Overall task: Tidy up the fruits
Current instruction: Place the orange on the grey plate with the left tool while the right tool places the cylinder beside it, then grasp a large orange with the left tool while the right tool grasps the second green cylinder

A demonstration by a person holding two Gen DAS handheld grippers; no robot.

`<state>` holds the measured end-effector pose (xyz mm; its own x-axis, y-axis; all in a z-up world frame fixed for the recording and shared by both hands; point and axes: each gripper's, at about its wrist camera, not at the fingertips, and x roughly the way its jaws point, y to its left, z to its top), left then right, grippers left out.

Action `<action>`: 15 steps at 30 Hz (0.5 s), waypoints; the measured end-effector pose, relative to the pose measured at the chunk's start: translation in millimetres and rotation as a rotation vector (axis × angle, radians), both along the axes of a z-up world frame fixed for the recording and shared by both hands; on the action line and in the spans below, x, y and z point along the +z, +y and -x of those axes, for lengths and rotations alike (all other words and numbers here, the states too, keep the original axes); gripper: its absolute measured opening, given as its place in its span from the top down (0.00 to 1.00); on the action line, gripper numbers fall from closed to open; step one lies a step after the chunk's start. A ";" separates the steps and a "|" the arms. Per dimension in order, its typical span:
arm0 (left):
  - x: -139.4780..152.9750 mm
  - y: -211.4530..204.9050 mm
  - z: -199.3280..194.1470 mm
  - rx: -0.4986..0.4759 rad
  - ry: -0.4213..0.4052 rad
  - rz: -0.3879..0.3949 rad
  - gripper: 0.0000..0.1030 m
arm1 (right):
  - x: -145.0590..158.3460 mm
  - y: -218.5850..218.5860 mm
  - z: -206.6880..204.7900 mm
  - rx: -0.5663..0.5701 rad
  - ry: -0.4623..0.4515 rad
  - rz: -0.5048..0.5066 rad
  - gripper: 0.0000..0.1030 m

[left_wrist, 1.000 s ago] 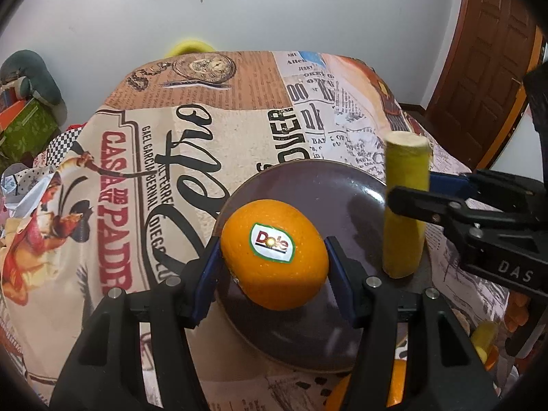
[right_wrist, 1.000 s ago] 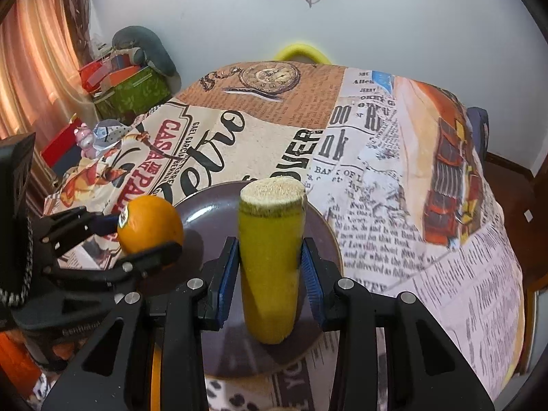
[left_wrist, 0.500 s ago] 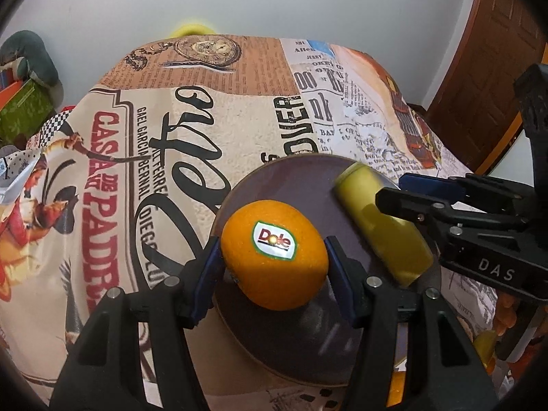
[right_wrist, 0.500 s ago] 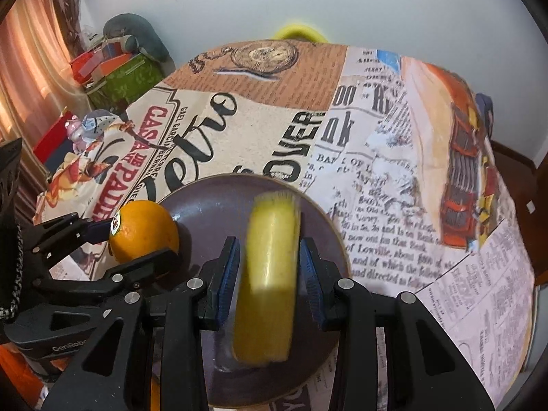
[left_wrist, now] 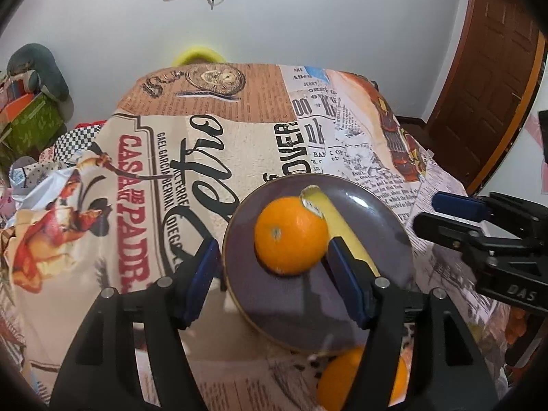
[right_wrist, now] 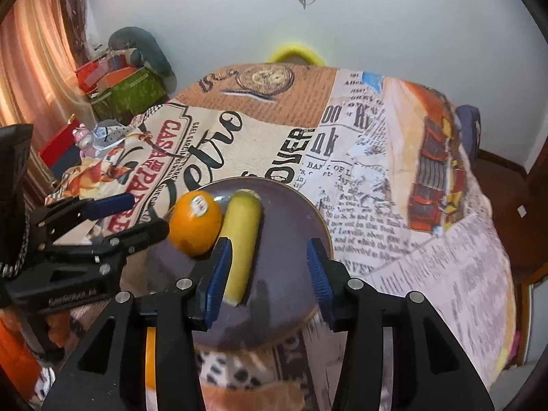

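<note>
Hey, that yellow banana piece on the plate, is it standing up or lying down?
Lying down. The banana piece rests lengthwise on the dark plate, touching the orange; the open right hand-held gripper is not gripping it.

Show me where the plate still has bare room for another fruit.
The purple plate is bare on its right half, between the yellow fruit piece and the right rim. Its left half is crowded: the orange lies touching the yellow piece, with the open left gripper beside it.
</note>
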<state>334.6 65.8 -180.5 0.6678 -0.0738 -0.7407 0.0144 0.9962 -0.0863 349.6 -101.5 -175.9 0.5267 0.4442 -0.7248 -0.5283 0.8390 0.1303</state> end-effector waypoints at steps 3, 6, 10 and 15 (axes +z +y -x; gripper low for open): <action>9.4 -2.8 15.6 -0.004 -0.009 -0.010 0.36 | 7.1 -9.5 16.8 -0.012 -0.015 -0.001 0.58; 18.2 -5.8 32.9 -0.008 -0.019 -0.016 0.36 | 11.7 -18.3 33.5 -0.023 -0.025 0.001 0.58; 24.1 -9.2 54.9 -0.014 -0.018 -0.018 0.35 | 13.8 -29.1 54.8 -0.037 -0.035 0.005 0.56; 23.2 -15.4 76.2 -0.030 -0.002 -0.024 0.34 | 10.7 -40.2 81.6 -0.059 -0.043 0.023 0.46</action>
<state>258.4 50.4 -157.3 0.6671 -0.0759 -0.7411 0.0440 0.9971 -0.0625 268.0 -141.6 -165.2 0.5826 0.3950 -0.7103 -0.4827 0.8713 0.0886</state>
